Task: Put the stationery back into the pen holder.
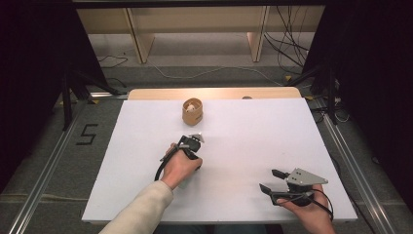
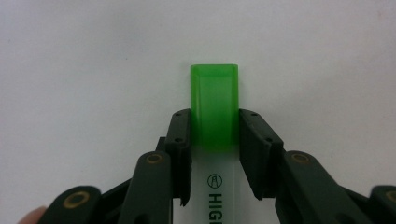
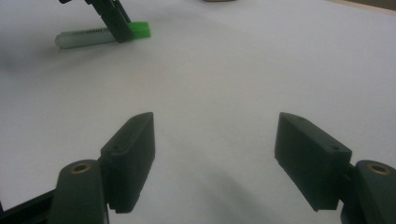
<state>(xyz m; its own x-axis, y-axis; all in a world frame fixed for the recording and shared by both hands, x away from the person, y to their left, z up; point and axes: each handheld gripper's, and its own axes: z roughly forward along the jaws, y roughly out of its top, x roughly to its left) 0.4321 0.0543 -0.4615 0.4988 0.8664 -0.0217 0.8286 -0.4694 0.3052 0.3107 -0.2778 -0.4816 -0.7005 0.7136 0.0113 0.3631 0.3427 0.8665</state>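
Observation:
A highlighter (image 2: pixel 214 100) with a green cap and a white barrel lies flat on the white table (image 1: pixel 253 131). My left gripper (image 2: pixel 215 126) points down at it, and its two pads sit against the sides of the green cap. In the right gripper view the highlighter (image 3: pixel 88 36) rests on the table with the left gripper's jaws on its cap end. In the high view the left gripper (image 1: pixel 191 144) is at mid-table, under the person's hand. My right gripper (image 1: pixel 272 179) rests near the front right edge, open, with nothing between its fingers (image 3: pixel 133 154).
A small round wooden cup (image 1: pixel 192 111) with something pale inside stands at the back middle of the table. A wooden strip (image 1: pixel 214 92) runs along the far edge. Black stands and cables are on the floor beyond.

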